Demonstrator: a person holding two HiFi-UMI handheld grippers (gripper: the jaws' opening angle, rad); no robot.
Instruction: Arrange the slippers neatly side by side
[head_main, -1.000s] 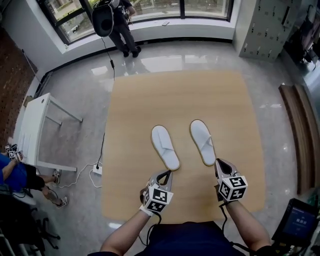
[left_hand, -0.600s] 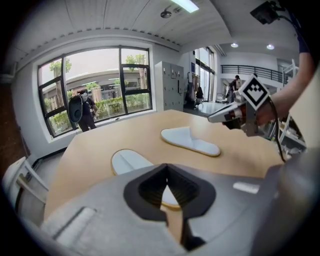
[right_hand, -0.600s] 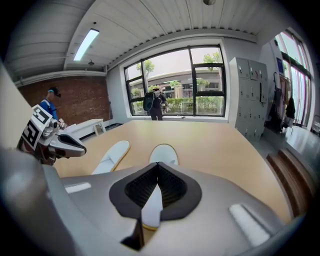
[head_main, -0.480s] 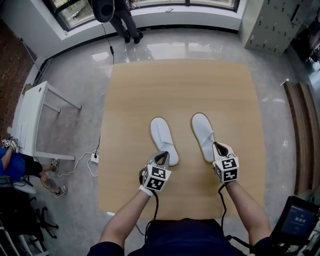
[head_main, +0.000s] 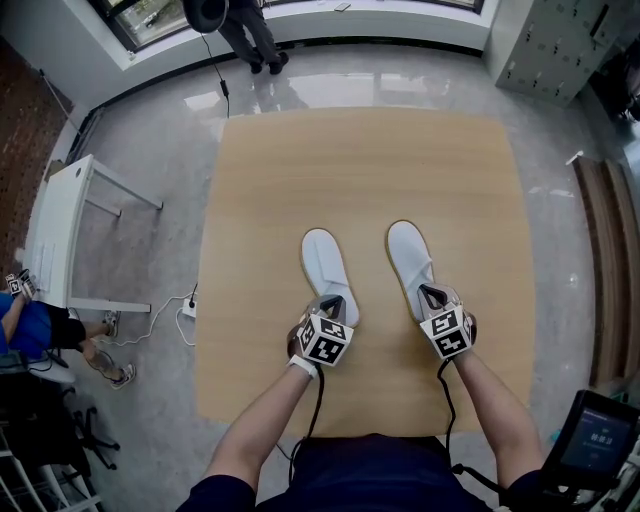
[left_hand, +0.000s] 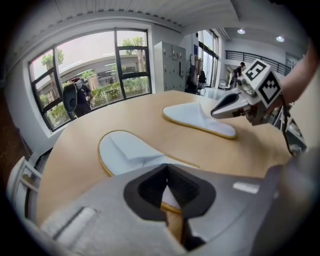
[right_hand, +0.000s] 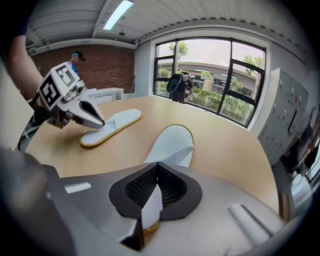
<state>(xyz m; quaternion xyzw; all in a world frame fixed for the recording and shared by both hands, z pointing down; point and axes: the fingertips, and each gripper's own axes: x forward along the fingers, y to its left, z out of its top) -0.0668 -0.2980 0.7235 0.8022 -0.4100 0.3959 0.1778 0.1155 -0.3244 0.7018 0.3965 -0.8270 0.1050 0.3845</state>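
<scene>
slippers, two, white with thin tan-edged soles: left slipper and right slipper lie flat on the desk, toes away, near each other with bare wood between. likely light, soft and floppy, best taken at the heel rim. tools, two: left tool pinched onto the left heel, right tool likewise on the right heel.

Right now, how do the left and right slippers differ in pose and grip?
The left slipper has its heel pinched by the left gripper; the right slipper has its heel pinched by the right gripper. The right slipper's toe lies slightly farther from the person than the left slipper's. Shared: both are white with tan rims, toes pointing away, roughly parallel, with a strip of bare table between them.
</scene>
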